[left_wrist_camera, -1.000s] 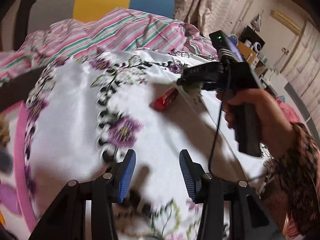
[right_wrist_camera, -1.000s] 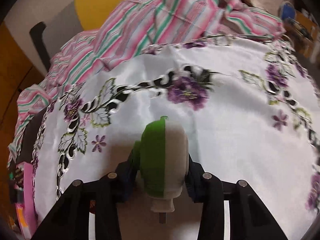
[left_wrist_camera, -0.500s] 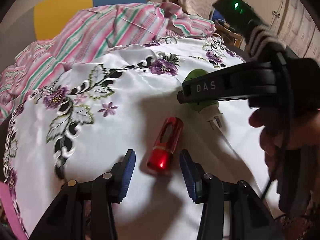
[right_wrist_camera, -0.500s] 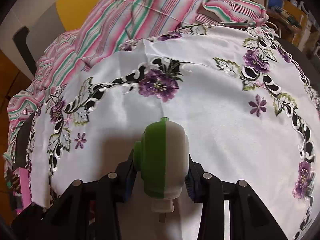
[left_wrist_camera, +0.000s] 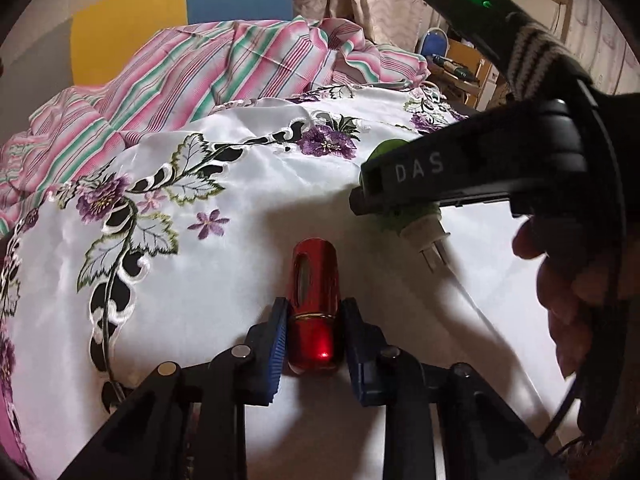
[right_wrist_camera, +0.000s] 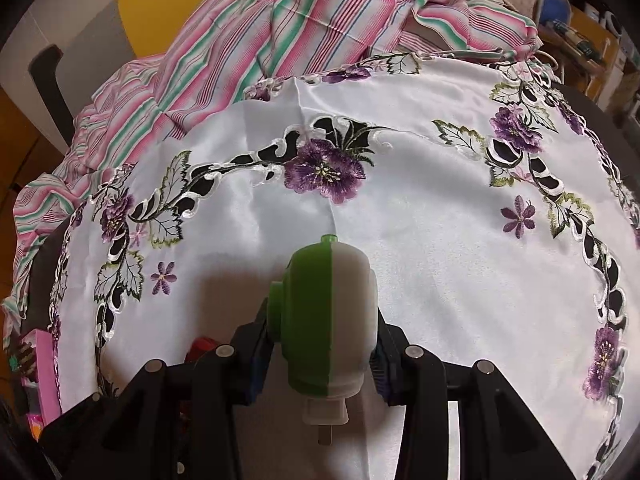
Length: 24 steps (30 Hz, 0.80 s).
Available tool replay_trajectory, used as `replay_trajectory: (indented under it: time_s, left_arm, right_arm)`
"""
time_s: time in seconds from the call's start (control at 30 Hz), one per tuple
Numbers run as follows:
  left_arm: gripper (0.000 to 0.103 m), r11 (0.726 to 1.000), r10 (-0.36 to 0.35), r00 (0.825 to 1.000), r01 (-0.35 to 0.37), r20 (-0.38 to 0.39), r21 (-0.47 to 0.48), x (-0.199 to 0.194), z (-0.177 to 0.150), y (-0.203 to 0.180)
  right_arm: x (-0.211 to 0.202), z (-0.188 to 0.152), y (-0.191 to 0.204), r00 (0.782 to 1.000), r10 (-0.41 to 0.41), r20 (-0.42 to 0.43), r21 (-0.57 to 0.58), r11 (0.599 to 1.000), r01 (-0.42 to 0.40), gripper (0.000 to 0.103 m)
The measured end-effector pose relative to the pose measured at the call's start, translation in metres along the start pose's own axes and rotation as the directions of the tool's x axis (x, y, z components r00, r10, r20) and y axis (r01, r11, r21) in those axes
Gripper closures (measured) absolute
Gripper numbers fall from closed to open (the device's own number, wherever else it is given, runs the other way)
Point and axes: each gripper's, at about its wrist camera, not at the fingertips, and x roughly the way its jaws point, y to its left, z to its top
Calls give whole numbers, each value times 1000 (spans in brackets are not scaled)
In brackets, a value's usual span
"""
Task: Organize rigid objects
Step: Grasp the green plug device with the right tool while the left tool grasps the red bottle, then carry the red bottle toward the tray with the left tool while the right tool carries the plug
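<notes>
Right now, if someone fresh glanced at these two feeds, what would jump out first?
The shiny red cylinder, clamped in the left gripper whose jaws have just been closing, low in the left view. Next, the green-and-white plug-in device held in the right gripper. Behind both lies the white cloth with purple flowers.

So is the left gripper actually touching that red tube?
Touching. The left wrist view shows the left gripper with both blue pads pressed against the red tube.

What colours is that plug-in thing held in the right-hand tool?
The plug-in device is half bright green, half white, split down the middle. It shows best in the right wrist view.
</notes>
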Motion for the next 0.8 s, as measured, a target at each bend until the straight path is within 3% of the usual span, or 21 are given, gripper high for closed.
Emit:
replay_trajectory:
  time_s: [0.2, 0.4, 0.63, 0.8]
  left_arm:
    - [77, 999, 5, 1000, -5, 5, -39, -17, -17, 7]
    - [77, 990, 9, 999, -4, 36, -142, -46, -31, 22]
    - [77, 981, 29, 997, -15, 68, -192, -80, -63, 30]
    - [77, 963, 17, 999, -3, 49, -269, -91, -92, 44]
  right_arm:
    - [1, -1, 7, 1000, 18, 1, -25, 1000, -18, 61]
    - [-1, -4, 19, 999, 48, 18, -70, 996, -46, 61]
    - [-4, -9, 35, 998, 58, 36, -134, 990, -53, 61]
    - [-3, -14, 46, 997, 64, 37, -187, 981, -55, 61]
